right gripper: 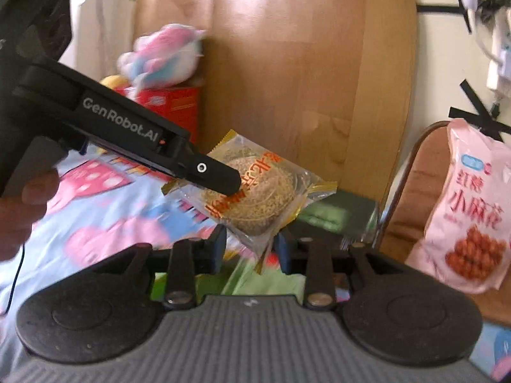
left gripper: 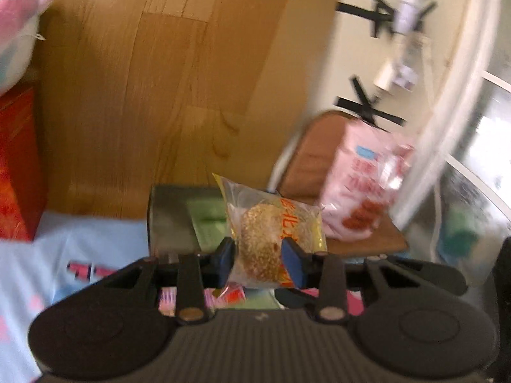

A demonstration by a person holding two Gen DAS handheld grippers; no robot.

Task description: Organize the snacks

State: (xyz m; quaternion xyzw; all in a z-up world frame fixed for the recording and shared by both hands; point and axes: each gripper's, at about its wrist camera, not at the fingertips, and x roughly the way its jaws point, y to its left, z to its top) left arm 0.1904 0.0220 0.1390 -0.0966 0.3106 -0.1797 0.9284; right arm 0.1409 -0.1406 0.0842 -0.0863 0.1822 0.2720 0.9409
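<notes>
In the left wrist view, a pink and white plush toy [left gripper: 16, 32] is sitting at the far left above a red box [left gripper: 14, 166], with a light blue patterned bedsheet [left gripper: 80, 236] spreading below. The left tongs [left gripper: 260, 257] are pinching a clear yellow-edged snack packet [left gripper: 268, 233] holding a round golden cake, lifted clear of the bedsheet. To the right, a pink snack bag [left gripper: 364, 178] is leaning on a brown chair [left gripper: 306, 156].

In the right wrist view, a person's hand [right gripper: 22, 204] is gripping the left tongs at the left edge. The right tongs [right gripper: 250, 247] are pinching the packet's lower corner. Both tongs are sharing the same packet in mid-air. The pink bag is standing at far right on the chair.
</notes>
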